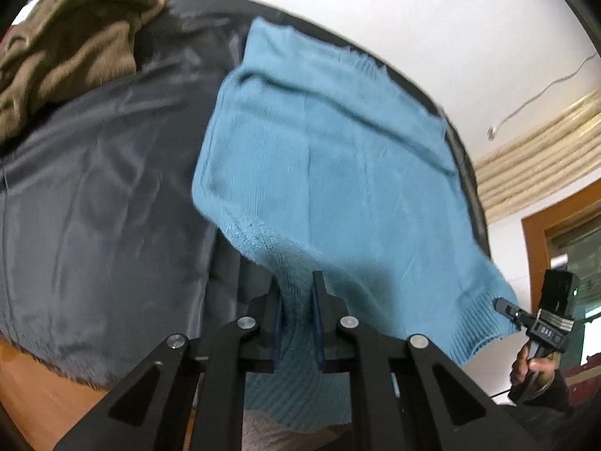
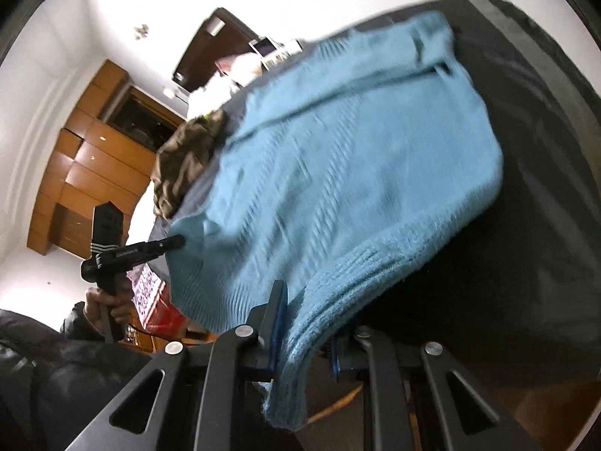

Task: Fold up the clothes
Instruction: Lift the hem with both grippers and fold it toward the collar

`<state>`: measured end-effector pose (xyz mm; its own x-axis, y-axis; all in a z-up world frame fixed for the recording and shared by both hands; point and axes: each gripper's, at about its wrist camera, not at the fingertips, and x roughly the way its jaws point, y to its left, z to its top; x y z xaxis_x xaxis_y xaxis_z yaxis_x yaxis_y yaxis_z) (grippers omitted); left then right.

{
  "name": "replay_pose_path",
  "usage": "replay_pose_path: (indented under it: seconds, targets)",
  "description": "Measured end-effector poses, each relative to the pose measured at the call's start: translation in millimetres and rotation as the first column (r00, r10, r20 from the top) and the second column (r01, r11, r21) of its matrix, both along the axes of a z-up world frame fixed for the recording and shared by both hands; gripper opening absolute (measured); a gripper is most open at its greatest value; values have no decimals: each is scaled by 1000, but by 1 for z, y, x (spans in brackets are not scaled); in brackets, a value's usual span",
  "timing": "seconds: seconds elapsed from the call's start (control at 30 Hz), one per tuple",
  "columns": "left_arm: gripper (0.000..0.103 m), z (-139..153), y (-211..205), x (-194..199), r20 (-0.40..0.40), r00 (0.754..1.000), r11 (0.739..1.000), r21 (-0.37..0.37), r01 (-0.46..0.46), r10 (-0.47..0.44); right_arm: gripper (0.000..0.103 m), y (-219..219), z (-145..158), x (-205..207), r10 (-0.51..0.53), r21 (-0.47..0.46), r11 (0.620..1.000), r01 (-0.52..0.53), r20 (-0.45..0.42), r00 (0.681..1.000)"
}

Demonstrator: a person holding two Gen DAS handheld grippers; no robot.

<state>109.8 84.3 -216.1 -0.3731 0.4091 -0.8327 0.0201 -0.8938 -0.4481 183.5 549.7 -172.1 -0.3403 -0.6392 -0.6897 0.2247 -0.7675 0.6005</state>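
**Blue sweater lifted by its ribbed hem**

My left tongs [image 1: 296, 315] pinch the ribbed hem of the blue sweater [image 1: 330, 158], jaws closed down to the thickness of the knit. My right tongs [image 2: 308, 323] clamp the same hem further along, equally tight. Gripping two points apart keeps the edge taut, so it can be carried as one straight line. The near hem hangs raised off the dark cloth [image 1: 105, 188] over the table; the far part lies flat on it, one sleeve apparently turned in. A brown garment [image 1: 67, 49] sits bunched at the far left, clear of the work.
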Motion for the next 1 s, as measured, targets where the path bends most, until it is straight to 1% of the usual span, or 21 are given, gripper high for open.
replay_pose_path:
  seconds: [0.13, 0.3, 0.43, 0.57, 0.67, 0.87, 0.9, 0.93, 0.97, 1.0]
  targets:
    - [14, 20, -5, -13, -48, 998, 999, 23, -29, 30, 20, -3, 22, -14, -27, -5, 1000, 26, -82, 996]
    - [14, 44, -12, -30, -108, 992, 997, 53, -63, 68, 20, -9, 46, -35, -65, 4, 998, 67, -173, 983]
    - [14, 62, -17, -46, -134, 986, 992, 99, -83, 96, 20, -1, 68, -52, -108, 12, 993, 114, -237, 966]
    - [14, 79, -19, -69, -157, 982, 988, 127, -83, 102, 20, 16, 90, -70, -181, -2, 982, 189, -289, 940]
    - [14, 87, -17, -87, -168, 981, 987, 143, -73, 97, 20, 21, 93, -83, -190, 36, 977, 209, -288, 939]
    - [14, 82, -15, -120, -139, 987, 989, 131, -66, 84, 22, 28, 94, -106, -189, 134, 964, 231, -269, 945]
    - [14, 80, -16, -123, -131, 988, 989, 128, -69, 86, 25, 29, 94, -110, -189, 150, 961, 234, -266, 945]
    - [14, 77, -18, -127, -120, 989, 989, 127, -73, 88, 40, 28, 91, -111, -175, 178, 958, 225, -260, 950]
    - [14, 73, -21, -130, -108, 990, 989, 127, -78, 92, 72, 24, 84, -110, -148, 218, 954, 204, -250, 957]
    - [14, 70, -24, -132, -96, 991, 989, 126, -83, 95, 84, 22, 78, -108, -130, 244, 951, 190, -242, 962]
